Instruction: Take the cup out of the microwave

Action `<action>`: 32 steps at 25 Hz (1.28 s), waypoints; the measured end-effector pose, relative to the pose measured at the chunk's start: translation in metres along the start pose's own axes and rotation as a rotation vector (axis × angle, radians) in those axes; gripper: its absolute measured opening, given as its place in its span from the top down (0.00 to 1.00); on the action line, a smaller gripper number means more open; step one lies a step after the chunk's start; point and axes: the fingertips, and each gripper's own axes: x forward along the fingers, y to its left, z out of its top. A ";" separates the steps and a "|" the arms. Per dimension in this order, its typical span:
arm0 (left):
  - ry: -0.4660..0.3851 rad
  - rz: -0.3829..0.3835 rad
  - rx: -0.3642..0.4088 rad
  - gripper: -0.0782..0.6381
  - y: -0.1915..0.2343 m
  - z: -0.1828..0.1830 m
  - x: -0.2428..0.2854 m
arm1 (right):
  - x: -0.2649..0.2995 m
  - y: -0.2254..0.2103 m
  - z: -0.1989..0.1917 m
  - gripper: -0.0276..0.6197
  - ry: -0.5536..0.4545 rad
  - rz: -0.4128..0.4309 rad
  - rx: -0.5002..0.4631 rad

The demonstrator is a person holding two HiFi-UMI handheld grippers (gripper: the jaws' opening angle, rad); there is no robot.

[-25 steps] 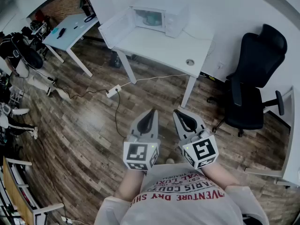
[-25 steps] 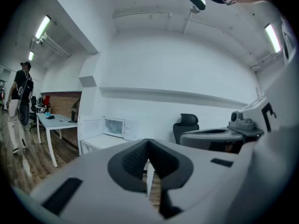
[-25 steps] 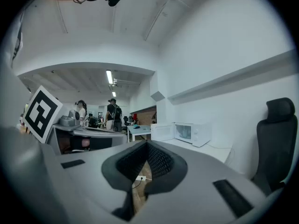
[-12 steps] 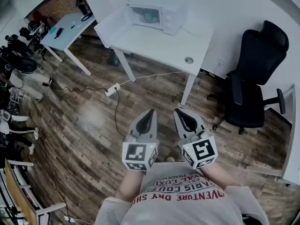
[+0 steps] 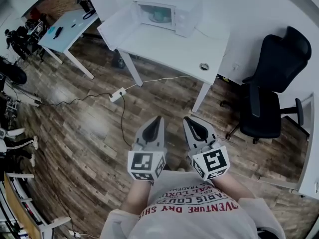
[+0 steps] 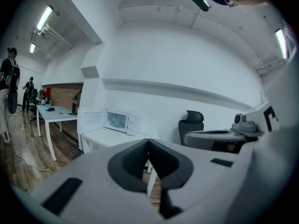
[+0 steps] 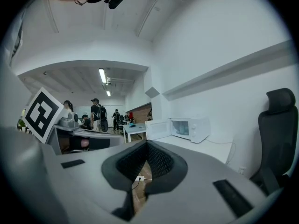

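Observation:
A white microwave [image 5: 167, 15] stands at the far end of a white table [image 5: 184, 49] with its door [image 5: 115, 26] swung open to the left. Inside it a pale teal cup [image 5: 160, 16] shows through the opening; the cup [image 6: 117, 121] appears small in the left gripper view and the cup [image 7: 183, 130] likewise in the right gripper view. My left gripper [image 5: 158, 119] and right gripper [image 5: 187, 119] are held side by side over the wooden floor, well short of the table. Both are shut with nothing between their jaws.
A black office chair [image 5: 266, 91] stands right of the table. A power strip [image 5: 117, 94] and its cable lie on the floor in front. A second white table [image 5: 67, 26] stands at the far left, with people and gear beyond it. A round grommet [image 5: 204, 66] marks the tabletop.
Both grippers and the head view have come a little closer to the table; the microwave sits slightly higher in the picture. The jaws stay shut.

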 end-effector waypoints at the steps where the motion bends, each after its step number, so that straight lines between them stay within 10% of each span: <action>1: -0.001 -0.005 0.000 0.88 0.008 0.002 0.007 | 0.009 -0.002 0.000 0.94 0.004 -0.006 0.004; 32: 0.026 -0.129 -0.027 0.88 0.325 0.078 0.205 | 0.367 -0.035 0.043 0.94 0.051 -0.218 0.058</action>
